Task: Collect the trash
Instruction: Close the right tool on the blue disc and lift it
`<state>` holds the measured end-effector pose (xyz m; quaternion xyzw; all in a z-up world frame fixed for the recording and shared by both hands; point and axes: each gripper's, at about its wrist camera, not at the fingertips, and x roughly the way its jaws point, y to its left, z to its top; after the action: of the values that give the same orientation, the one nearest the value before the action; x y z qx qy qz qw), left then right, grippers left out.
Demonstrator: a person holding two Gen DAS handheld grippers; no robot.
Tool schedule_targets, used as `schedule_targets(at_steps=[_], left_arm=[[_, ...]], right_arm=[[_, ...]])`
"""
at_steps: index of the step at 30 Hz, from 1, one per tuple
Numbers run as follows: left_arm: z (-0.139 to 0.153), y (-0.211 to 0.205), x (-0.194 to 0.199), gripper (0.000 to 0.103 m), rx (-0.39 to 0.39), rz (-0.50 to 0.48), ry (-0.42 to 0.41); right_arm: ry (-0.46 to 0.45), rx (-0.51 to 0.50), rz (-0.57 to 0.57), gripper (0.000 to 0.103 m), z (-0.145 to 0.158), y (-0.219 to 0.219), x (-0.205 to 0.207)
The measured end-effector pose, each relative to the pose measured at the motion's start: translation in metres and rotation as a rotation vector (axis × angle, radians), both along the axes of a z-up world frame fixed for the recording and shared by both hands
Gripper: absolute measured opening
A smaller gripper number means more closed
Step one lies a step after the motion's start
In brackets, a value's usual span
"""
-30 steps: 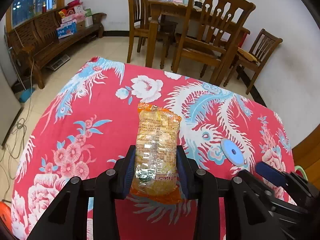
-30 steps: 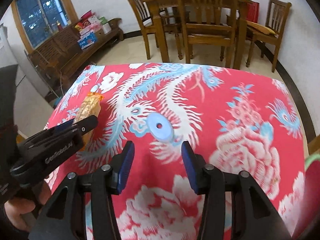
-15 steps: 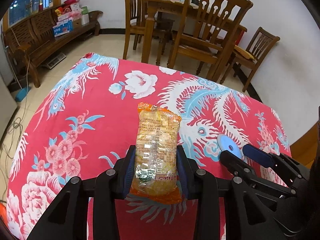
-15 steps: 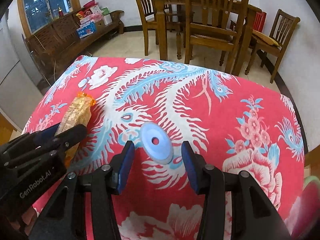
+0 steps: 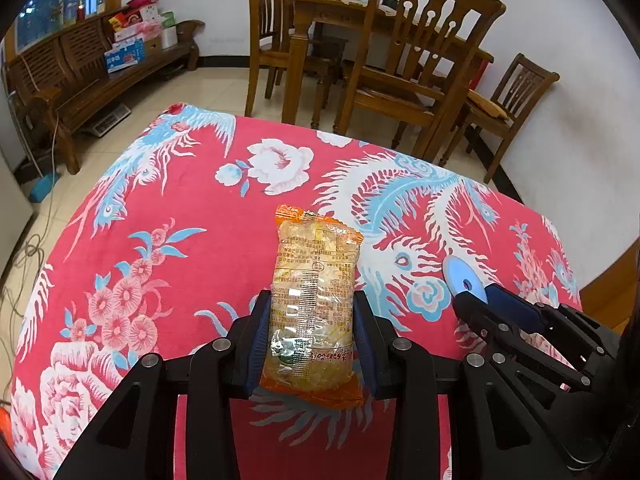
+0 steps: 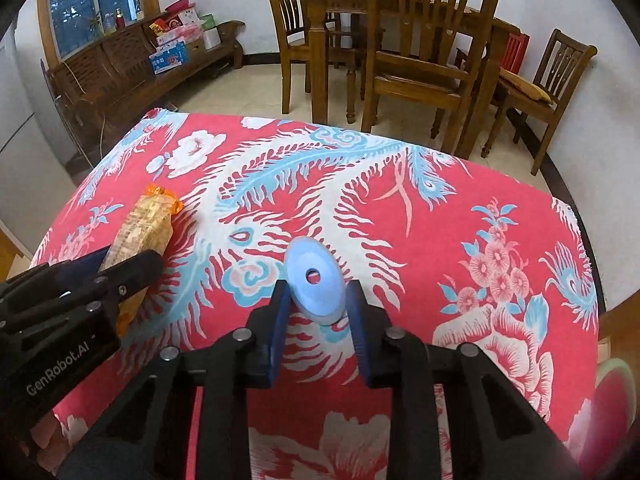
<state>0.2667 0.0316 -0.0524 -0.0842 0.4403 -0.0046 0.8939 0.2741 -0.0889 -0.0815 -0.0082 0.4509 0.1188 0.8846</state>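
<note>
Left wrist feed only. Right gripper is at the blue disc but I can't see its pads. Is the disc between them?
Observer: Yes. The right gripper has just been closing; the blue disc sits between its pads, both touching its rim.
Operator: Fully inside the pads?
Observer: No, about half sticks out beyond the pad tips.
Operator: Anything to its right?
Observer: A green-rimmed round thing at the frame edge, cropped; can't identify it.

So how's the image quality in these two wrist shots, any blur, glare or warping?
Left wrist view: sharp, evenly lit, small glare on the snack packet; fisheye bends the table edges and darkens the corners. Right wrist view: equally sharp on the blue disc, same warping.
</note>
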Motion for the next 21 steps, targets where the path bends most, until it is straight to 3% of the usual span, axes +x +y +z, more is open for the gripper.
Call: schedule_targets(at_steps=[4, 8, 10, 18, 21], left_arm=[[0.000, 0.000, 0.000, 0.039, 0.000, 0.000, 0.000], [0.000, -0.001, 0.000, 0.039, -0.001, -0.001, -0.002], [0.000, -0.002, 0.000, 0.039, 0.000, -0.004, -0.004], [-0.001, 0.002, 0.000, 0.039, -0.007, 0.008, -0.005], [-0.001, 0.003, 0.000, 0.039, -0.010, 0.007, -0.004]], right_arm=[[0.005, 0.031, -0.012, 0.028, 0.001, -0.003, 0.000], [-0.014, 0.091, -0.041, 0.008, 0.009, -0.017, -0.004], [-0.010, 0.101, -0.042, 0.008, 0.010, -0.022, -0.004], [0.021, 0.151, -0.026, 0.009, 0.006, -0.027, -0.002], [0.017, 0.122, 0.000, 0.031, 0.006, -0.019, 0.001]])
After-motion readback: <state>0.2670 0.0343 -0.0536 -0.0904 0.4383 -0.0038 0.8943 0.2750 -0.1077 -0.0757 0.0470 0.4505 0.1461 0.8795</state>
